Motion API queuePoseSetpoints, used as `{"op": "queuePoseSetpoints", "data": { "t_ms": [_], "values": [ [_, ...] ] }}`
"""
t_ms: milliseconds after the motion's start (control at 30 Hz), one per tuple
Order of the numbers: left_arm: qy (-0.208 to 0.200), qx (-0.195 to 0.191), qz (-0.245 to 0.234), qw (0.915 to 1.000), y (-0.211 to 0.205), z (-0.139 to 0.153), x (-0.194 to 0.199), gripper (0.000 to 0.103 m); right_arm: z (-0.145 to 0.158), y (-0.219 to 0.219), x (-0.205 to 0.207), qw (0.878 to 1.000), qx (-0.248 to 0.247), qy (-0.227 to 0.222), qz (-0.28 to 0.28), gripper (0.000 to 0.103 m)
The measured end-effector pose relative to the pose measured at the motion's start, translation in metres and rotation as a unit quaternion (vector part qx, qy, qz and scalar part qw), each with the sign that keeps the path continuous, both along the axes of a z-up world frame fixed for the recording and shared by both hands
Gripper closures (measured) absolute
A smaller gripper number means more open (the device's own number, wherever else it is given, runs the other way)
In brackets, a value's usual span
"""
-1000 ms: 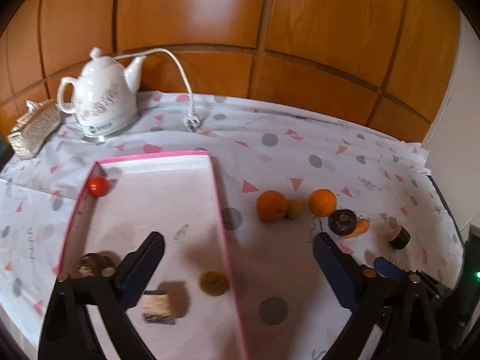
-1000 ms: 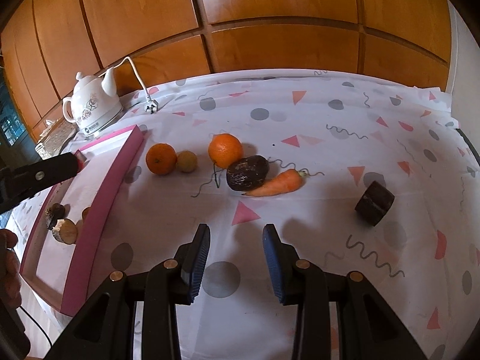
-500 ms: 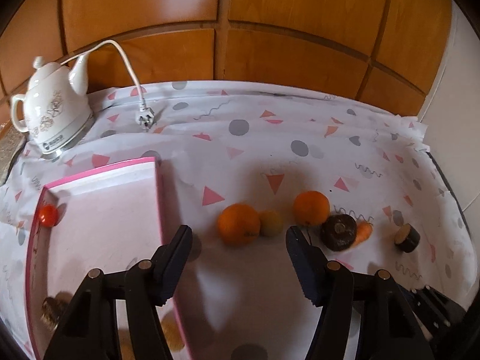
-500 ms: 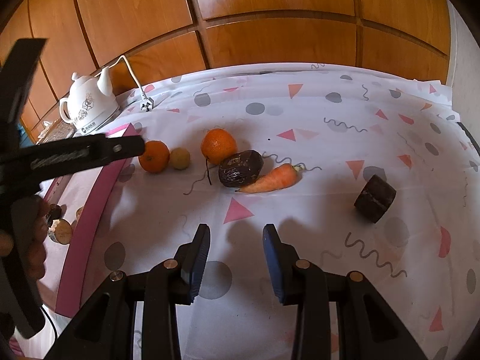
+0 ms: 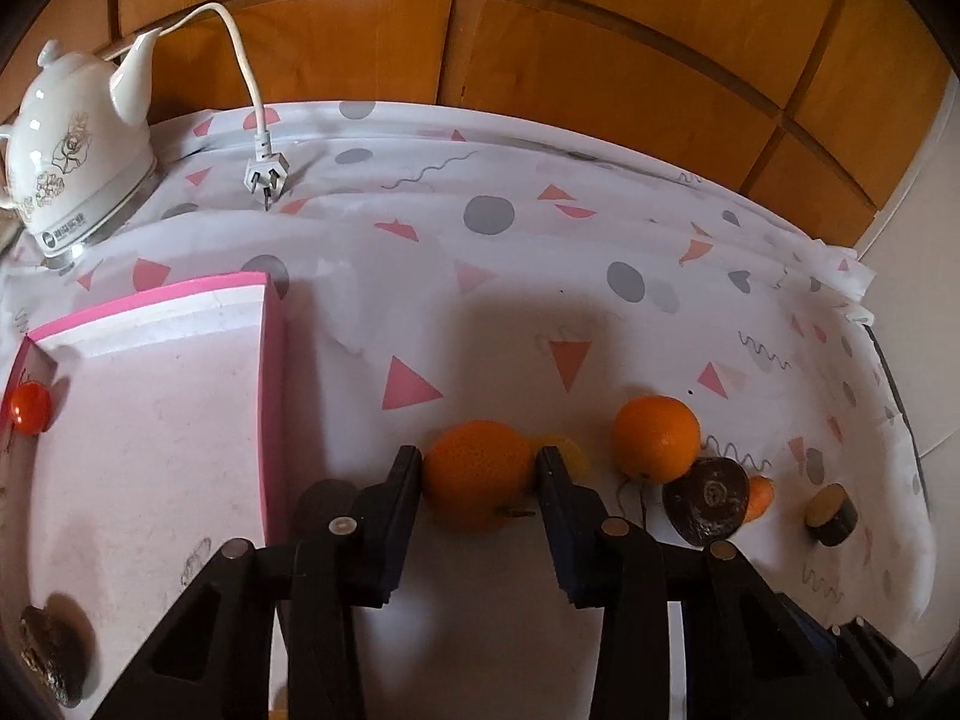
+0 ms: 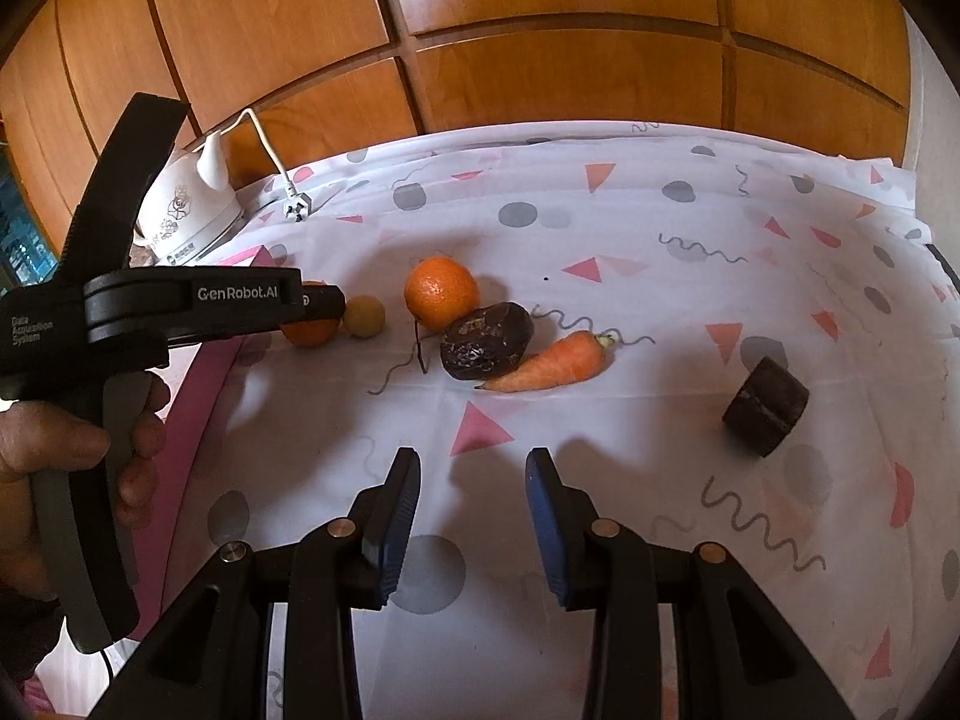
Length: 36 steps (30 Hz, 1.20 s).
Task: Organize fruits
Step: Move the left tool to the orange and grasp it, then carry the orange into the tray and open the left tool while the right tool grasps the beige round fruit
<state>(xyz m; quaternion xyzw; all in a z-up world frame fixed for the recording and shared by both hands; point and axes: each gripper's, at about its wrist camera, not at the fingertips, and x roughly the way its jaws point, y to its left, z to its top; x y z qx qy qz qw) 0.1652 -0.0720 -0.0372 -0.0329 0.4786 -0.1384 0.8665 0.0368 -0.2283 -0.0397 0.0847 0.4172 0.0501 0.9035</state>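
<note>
Fingers point(image 5: 408, 474) closing around orange point(image 5: 477, 474), tomato point(image 5: 27, 408) only in left view

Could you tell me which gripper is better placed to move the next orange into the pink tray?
Left. The left gripper is closing around the nearer orange, beside the pink tray; the right gripper holds nothing.

A white cloth point(image 5: 510, 312) is showing pink triangles and grey dots, oranges point(image 5: 477, 474) are glowing orange, a pink-rimmed tray point(image 5: 273, 396) sitting at nine o'clock.
</note>
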Motion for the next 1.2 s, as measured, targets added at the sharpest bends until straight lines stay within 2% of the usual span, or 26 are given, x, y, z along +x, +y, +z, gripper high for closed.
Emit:
{"op": "queuePoseSetpoints", "data": {
  "t_ms": [133,333,567,733,1200],
  "values": [
    [-0.003,-0.014,0.0,0.9999,0.005,0.003,-0.011,0.064,0.0,0.004,0.005,1.0,0.002,-0.003,0.015,0.066],
    [-0.042,-0.024,-0.018,0.9987,0.01,0.023,-0.039,0.064,0.005,0.017,0.018,0.998,-0.002,-0.016,0.058,0.066],
    [-0.049,-0.053,0.003,0.9974,0.032,0.034,-0.057,0.064,0.003,0.039,0.052,0.994,-0.018,-0.025,0.106,0.07],
    [-0.058,-0.06,0.013,0.9964,0.045,0.041,-0.069,0.064,-0.001,0.056,0.076,0.99,-0.032,-0.022,0.133,0.072],
    [-0.061,-0.068,0.057,0.9942,0.082,0.047,-0.083,0.064,-0.011,0.082,0.111,0.989,-0.074,-0.01,0.131,0.074]
  ]
}}
